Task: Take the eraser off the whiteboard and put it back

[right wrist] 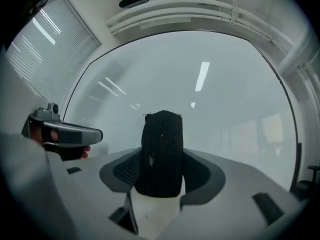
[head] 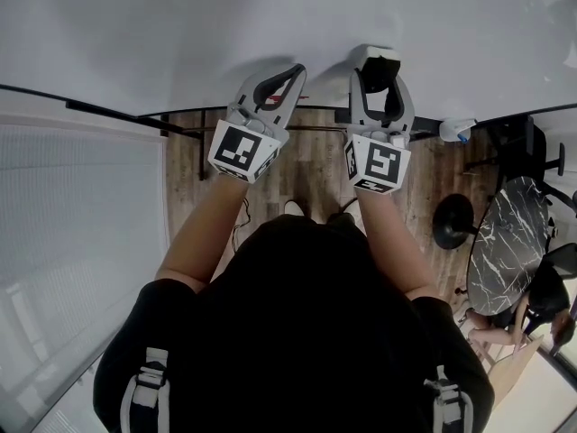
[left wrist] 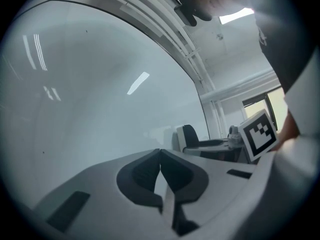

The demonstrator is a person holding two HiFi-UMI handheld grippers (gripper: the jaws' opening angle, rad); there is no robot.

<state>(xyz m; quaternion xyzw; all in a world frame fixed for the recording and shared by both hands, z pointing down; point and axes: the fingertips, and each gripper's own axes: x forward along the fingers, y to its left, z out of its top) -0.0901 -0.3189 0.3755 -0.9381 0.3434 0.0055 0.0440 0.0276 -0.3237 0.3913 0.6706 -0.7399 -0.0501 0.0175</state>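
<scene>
Eraser (right wrist: 161, 149) stands upright, clamped in the right gripper (right wrist: 161, 176), with the whiteboard (right wrist: 220, 129) filling the frame just beyond it; the left gripper (left wrist: 160, 166) is closed, empty.

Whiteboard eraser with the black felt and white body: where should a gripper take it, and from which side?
Pinch the black-felt eraser across its two long narrow sides, coming in from a short end so the jaws run along its length. Those flat, parallel sides suit the pads, and the felt stays uncovered. The right gripper holds it this way now, in front of the white whiteboard.
</scene>
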